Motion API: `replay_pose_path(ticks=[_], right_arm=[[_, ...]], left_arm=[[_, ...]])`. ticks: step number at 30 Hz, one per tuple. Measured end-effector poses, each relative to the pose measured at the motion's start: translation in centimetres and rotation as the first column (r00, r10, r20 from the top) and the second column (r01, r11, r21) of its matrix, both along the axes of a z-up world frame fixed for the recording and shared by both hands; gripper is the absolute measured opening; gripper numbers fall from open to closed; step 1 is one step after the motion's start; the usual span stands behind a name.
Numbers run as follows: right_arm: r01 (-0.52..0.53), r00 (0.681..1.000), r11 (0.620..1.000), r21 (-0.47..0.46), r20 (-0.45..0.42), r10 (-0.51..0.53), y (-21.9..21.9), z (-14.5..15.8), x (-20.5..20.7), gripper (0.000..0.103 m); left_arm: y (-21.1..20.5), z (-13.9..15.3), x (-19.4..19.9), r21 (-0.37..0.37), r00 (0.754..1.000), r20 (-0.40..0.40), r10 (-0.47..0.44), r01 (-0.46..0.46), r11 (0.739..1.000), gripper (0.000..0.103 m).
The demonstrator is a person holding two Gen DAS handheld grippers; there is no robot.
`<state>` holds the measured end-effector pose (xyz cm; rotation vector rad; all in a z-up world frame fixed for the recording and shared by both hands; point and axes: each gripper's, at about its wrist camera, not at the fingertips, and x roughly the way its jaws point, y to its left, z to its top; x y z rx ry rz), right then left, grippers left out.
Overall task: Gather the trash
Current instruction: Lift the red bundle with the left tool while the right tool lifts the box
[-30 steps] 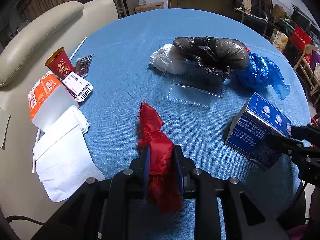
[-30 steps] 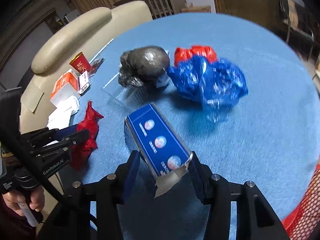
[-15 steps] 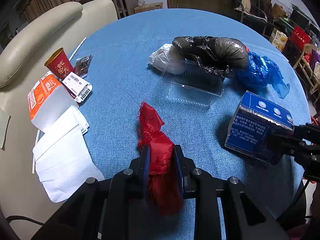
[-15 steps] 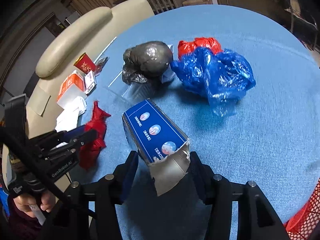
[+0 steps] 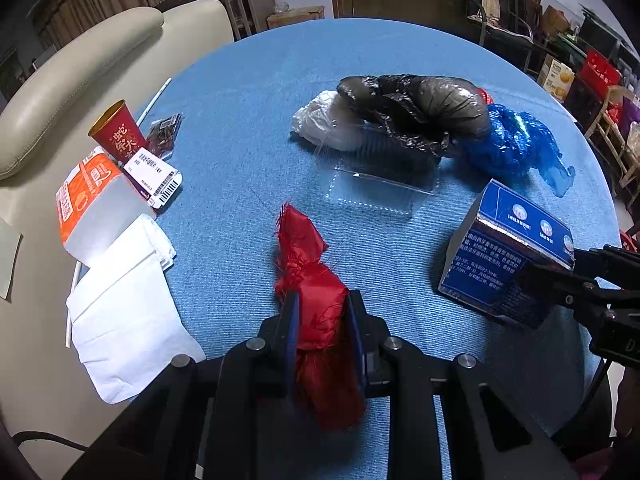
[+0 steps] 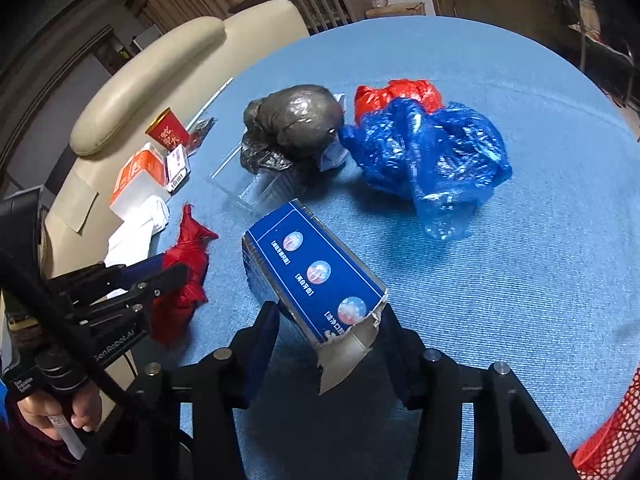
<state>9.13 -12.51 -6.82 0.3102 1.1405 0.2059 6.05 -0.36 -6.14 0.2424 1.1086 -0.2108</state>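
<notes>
Since 1 s ago, blue carton (image 6: 316,280) has tipped up off bench (image 6: 500,280) in my right claw (image 6: 326,322), clamped on its torn end. Left claw (image 5: 322,320) grips red bag (image 5: 310,280) at near edge. Lift both clear w/o dragging, hold firm.

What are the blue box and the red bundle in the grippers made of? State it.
Blue box: seemingly glossy printed cardboard with a silvery lining, shown by its torn, stiff end flap. Red bundle: probably thin woven fabric or non-woven bag material; matte, creased, with frayed threads at its tip.
</notes>
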Motion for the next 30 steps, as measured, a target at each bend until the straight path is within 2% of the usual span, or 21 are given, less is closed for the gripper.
replay_pose_path(ticks=[14, 30], right_arm=[[0.048, 0.997, 0.998, 0.033, 0.057, -0.050, -3.2, 2.3, -2.6, 0.052], [0.134, 0.985, 0.990, 0.036, 0.107, -0.137, -7.2, 4.5, -7.3, 0.052]], left_arm=[[-2.0, 1.8, -1.4, -0.005, 0.999, 0.036, -0.041, 0.041, 0.999, 0.025], [-8.0, 3.1, -4.3, 0.010, 0.986, 0.059, -0.157, 0.157, 0.988, 0.025]])
